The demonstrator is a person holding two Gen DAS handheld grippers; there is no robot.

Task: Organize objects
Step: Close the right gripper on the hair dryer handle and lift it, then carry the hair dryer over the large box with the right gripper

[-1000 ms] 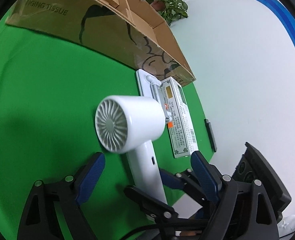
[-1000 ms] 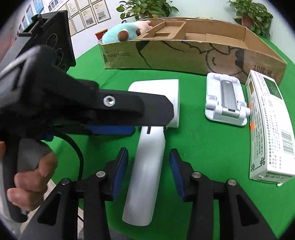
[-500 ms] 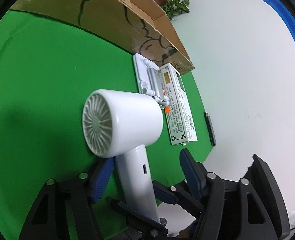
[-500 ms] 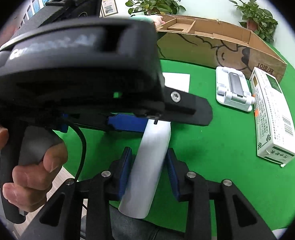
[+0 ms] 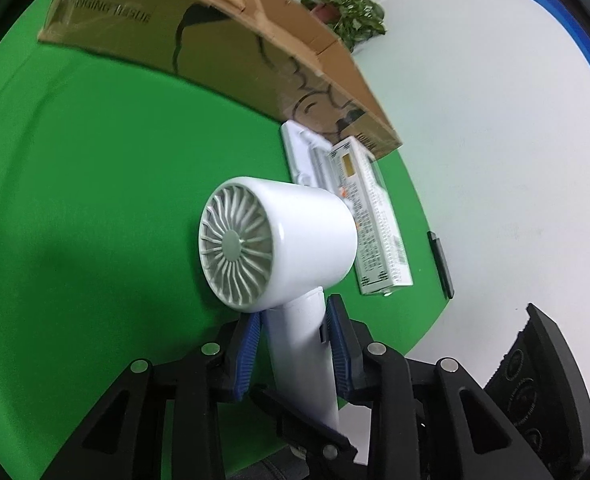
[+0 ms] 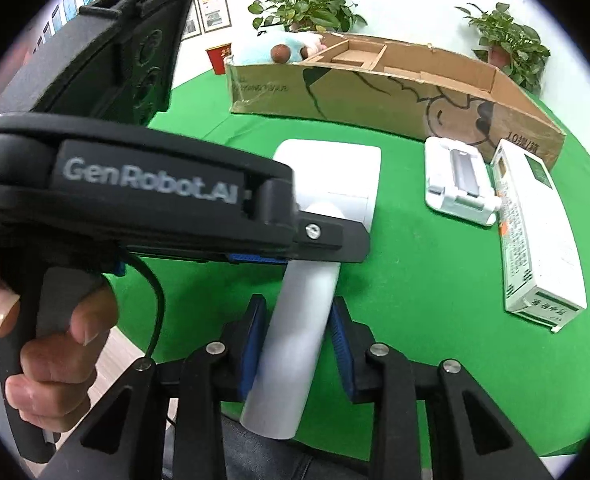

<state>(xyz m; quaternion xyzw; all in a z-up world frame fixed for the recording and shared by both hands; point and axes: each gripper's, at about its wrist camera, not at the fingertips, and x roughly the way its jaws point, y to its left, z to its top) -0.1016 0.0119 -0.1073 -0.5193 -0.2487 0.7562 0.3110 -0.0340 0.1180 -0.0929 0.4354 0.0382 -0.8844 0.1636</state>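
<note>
A plush toy [image 6: 291, 46] is lying in the cardboard box [image 6: 375, 88]; both the left gripper [image 5: 295, 344] and right gripper [image 6: 297, 340] are closing on the hair dryer [image 5: 295, 240] handle, angling downward.

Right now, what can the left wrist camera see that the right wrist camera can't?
Only the left wrist view shows the white hair dryer's round grey rear grille and a thin black bar at the green table's edge. Only the right wrist view shows a person's hand and wall certificates. Both show the brown cardboard box, the white printed carton, and the closing left gripper and right gripper around the dryer's handle.
</note>
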